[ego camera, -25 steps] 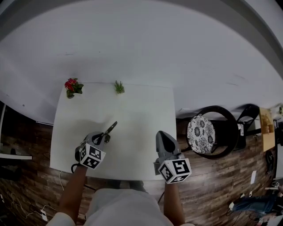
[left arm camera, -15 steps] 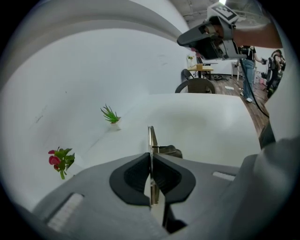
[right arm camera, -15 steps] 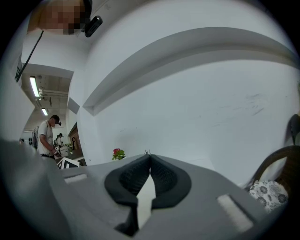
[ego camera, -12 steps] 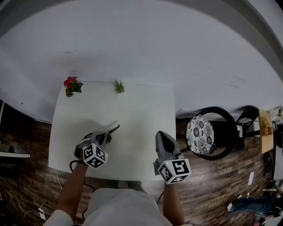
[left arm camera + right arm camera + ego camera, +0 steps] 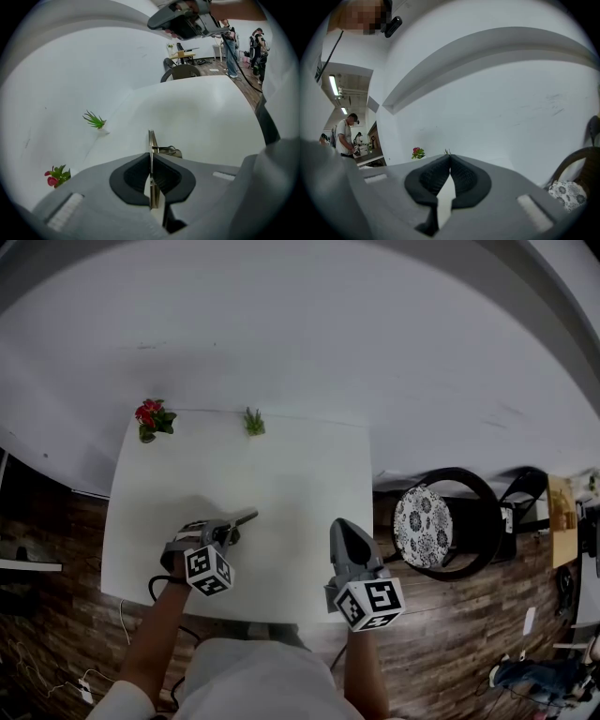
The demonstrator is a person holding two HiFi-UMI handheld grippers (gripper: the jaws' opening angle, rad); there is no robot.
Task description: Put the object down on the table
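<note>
Left gripper (image 5: 225, 530) clamps a thin metal tool (image 5: 244, 517); opening above the table (image 5: 300, 465) could bounce it. Right gripper (image 5: 343, 527) closed, empty.

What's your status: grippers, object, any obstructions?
Left gripper shut on thin metal tool, over table, not yet released. Right gripper shut, empty. Nothing in the way; red-flowered plant and green plant at far edge.

Your head view: dim, grey, even light; soft shadow on the table (image 5: 300, 465) at its near-left part; fisheye bending and dark vignette beyond the table; your gripper views brighter, black-cornered.
</note>
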